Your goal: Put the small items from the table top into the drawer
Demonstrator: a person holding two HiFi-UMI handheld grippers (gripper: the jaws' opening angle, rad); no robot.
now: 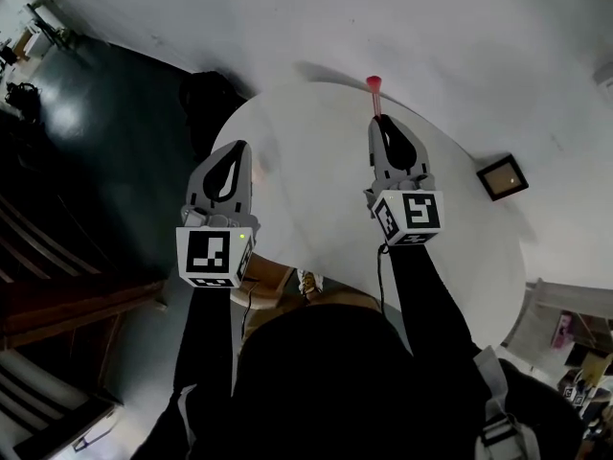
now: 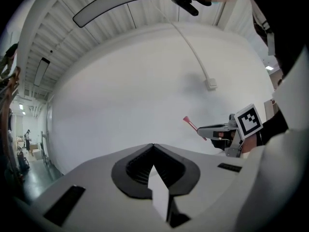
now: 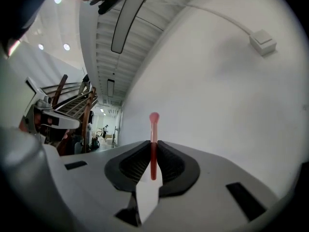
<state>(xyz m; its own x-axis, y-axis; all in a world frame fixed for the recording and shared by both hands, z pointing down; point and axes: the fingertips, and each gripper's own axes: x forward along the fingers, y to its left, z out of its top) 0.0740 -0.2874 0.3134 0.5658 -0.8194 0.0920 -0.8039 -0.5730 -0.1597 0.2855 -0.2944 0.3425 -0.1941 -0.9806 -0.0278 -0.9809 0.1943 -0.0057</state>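
Round white table (image 1: 316,161) is lying below both sets of fingers, largely bare; a dark square frame (image 1: 502,175) is sitting well to the right of the right gripper (image 3: 153,144). Left gripper (image 2: 153,146) is showing fingers pressed together, nothing between. Right gripper is pinching a thin red peg (image 3: 154,124) along its shaft, flared head sticking out past the fingertips. Peg is likely handling light, stiff, slick; this shaft hold is suiting it. Open air is surrounding both tips

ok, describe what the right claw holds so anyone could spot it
Over the round white table, the right claw points away from the person. A thin red peg with a flared head sticks out from its tips. Nothing else near it is red; the left claw is shut, empty.
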